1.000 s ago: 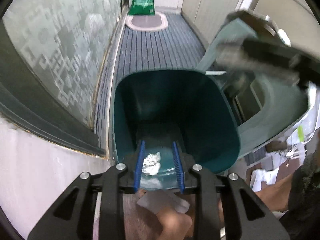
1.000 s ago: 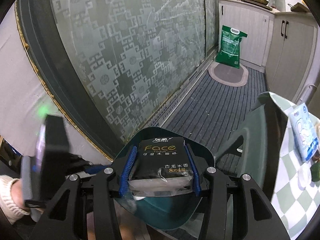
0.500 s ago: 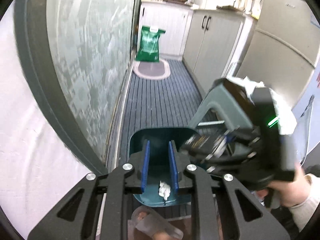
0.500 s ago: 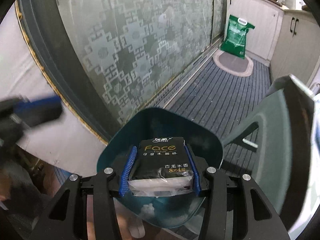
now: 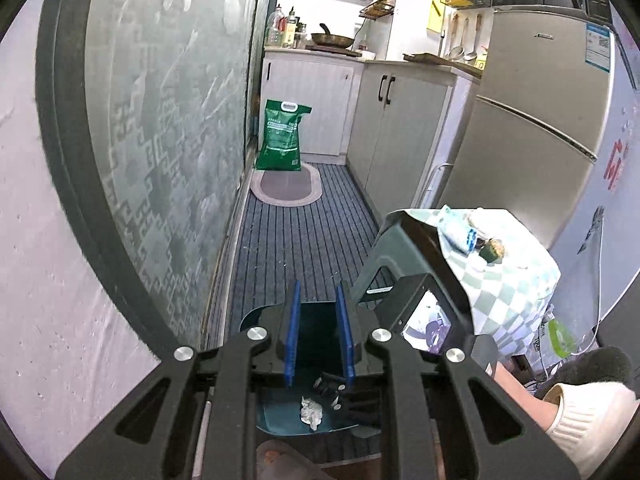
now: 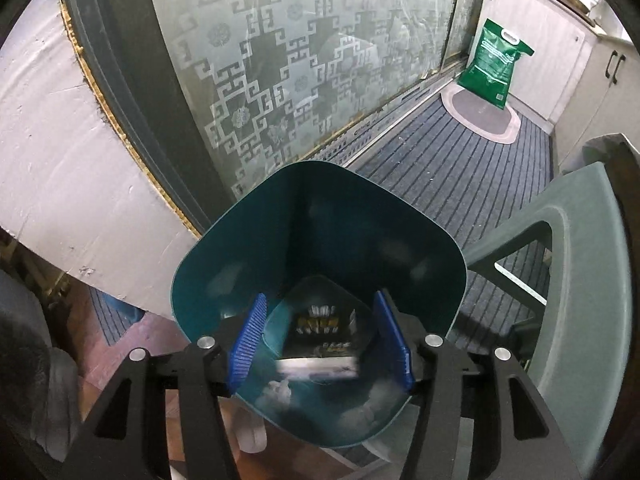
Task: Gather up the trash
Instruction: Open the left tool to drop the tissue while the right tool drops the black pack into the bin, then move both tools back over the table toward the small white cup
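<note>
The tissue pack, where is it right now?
In the right wrist view the tissue pack is blurred inside the teal bin, free between the open right gripper fingers, above the crumpled paper on the bin floor.

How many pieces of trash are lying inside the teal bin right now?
3 visible: the black tissue pack blurred at the middle, one crumpled white paper at the lower left, another at the lower right. The pack may hide more.
</note>
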The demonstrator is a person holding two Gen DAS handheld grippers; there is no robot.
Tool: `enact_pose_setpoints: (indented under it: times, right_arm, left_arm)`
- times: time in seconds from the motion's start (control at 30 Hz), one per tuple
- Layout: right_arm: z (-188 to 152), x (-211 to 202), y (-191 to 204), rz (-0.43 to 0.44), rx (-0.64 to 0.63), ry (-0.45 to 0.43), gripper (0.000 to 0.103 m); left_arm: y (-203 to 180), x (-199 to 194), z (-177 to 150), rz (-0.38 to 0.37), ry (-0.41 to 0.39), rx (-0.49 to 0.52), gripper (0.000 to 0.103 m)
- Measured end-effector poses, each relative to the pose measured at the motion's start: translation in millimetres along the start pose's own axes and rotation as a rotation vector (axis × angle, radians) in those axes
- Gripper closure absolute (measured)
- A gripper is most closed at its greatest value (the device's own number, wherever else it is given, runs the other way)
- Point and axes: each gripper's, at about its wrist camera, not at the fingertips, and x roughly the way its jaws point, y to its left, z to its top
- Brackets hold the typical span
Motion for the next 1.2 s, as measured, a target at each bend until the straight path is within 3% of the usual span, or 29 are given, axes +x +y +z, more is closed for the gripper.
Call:
enact_pose_setpoints:
  times: [0.23,0.4,0.47,0.67,0.87,1.07,1.2]
  right_arm:
    - [0,-12,-3,0.012,0.002,-0.027,0.046]
    - [5,-38,-2,0.019,0.0,-0.118,0.046]
    - [8,-53,-2,0.033,-0.003,-0.16,0.051]
    - [8,-104,-14,0.018,0.0,-0.274,0.052]
    - [-9,-151,-54,-0.059,0.052,-0.355,0.052]
    - [-27,-183,-103,-0.114,0.13,-0.396,0.052]
    - [-46,-200,-138,-0.156,0.203,-0.41,0.052]
  left_arm:
    - [-12,-11,9,-0.002,-0.036,0.011,0.084]
    - [-21,-21,20,-0.009,-0.079,0.014,0.083]
    - [-25,-27,26,-0.022,-0.102,0.013,0.083]
    - [-37,-33,37,-0.039,-0.136,0.022,0.072]
    - [-58,-15,41,-0.056,-0.106,0.042,0.069]
    - [-90,11,37,-0.106,-0.057,0.076,0.061]
    - [-109,33,30,-0.126,-0.002,0.101,0.06]
